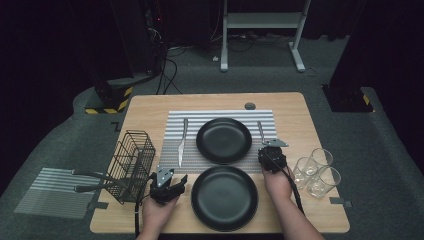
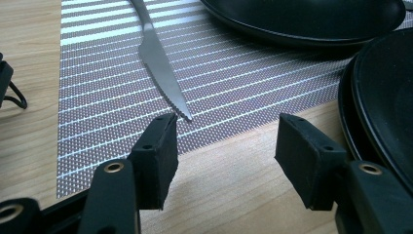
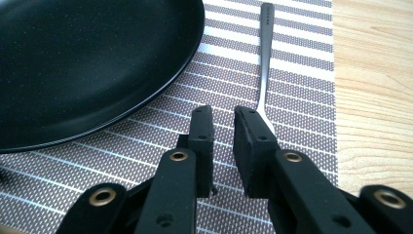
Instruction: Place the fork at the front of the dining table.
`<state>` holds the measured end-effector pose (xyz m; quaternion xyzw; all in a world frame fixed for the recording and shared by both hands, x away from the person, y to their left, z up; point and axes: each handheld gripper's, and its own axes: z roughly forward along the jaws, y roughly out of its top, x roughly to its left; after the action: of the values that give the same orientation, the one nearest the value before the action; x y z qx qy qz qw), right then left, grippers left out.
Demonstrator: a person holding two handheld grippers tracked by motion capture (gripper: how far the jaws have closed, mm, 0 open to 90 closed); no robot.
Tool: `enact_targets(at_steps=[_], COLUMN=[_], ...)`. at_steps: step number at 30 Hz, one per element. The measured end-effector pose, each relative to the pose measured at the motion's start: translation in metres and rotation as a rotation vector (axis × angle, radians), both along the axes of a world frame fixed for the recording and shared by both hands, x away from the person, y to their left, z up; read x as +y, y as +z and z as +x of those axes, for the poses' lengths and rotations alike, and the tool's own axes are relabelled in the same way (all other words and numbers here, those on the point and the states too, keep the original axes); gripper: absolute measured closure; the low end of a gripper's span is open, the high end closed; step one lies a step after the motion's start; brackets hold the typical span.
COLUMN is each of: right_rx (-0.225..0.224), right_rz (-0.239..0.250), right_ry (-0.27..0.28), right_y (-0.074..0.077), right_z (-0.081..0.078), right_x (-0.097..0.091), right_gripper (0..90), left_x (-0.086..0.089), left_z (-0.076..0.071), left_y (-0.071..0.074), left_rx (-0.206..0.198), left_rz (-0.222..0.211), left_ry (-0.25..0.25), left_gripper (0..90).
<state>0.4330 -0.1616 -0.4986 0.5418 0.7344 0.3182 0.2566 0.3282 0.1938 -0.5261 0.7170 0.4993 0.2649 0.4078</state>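
A striped placemat (image 1: 172,131) carries the far black plate (image 1: 223,140), with a knife (image 1: 183,142) to its left and a fork (image 1: 260,131) to its right. A second black plate (image 1: 224,198) sits nearer, on bare wood. My right gripper (image 3: 224,126) hovers low over the fork's (image 3: 265,63) near end. Its jaws stand a narrow gap apart with nothing between them, and the fork's head is hidden under the right jaw. My left gripper (image 2: 226,141) is open and empty just short of the knife's tip (image 2: 185,113), with the near plate (image 2: 384,97) beside it.
A wire basket (image 1: 132,162) with several utensil handles sticking out stands at the table's left edge. Three glasses (image 1: 317,172) cluster at the right edge. Another striped mat (image 1: 55,192) lies on the floor to the left.
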Motion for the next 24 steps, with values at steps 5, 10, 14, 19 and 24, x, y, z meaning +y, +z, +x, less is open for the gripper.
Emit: enact_targets(at_steps=[5,10,14,19,24], right_rx=[-0.009,0.021,0.007,0.016,0.031], right_rz=[-0.007,-0.015,-0.027,-0.037,-0.034], right_ry=[-0.012,-0.011,-0.022,-0.025,-0.033], right_y=[-0.0011,-0.0016,-0.0035,-0.0042,-0.0057], right_z=[-0.0011,-0.0019,-0.0026,-0.0044,-0.0055], right_x=[0.0002,-0.001,-0.0005,-0.0008,-0.0028], right_gripper=[65.1,53.4,46.8,43.4,43.5], left_x=[-0.0001,0.0002,-0.0001,-0.0002,-0.0022], left_z=[-0.0001,0.0001,0.0002,0.0001,-0.0004], left_y=[0.0,0.0001,0.0,0.0001,-0.0005], left_rx=[0.002,0.0,-0.001,0.002,0.008], left_rz=[-0.001,0.005,0.007,0.01,-0.006], left_ry=[0.0,-0.006,-0.004,-0.008,0.006], left_gripper=[40.9,40.9,41.0,41.0,40.9])
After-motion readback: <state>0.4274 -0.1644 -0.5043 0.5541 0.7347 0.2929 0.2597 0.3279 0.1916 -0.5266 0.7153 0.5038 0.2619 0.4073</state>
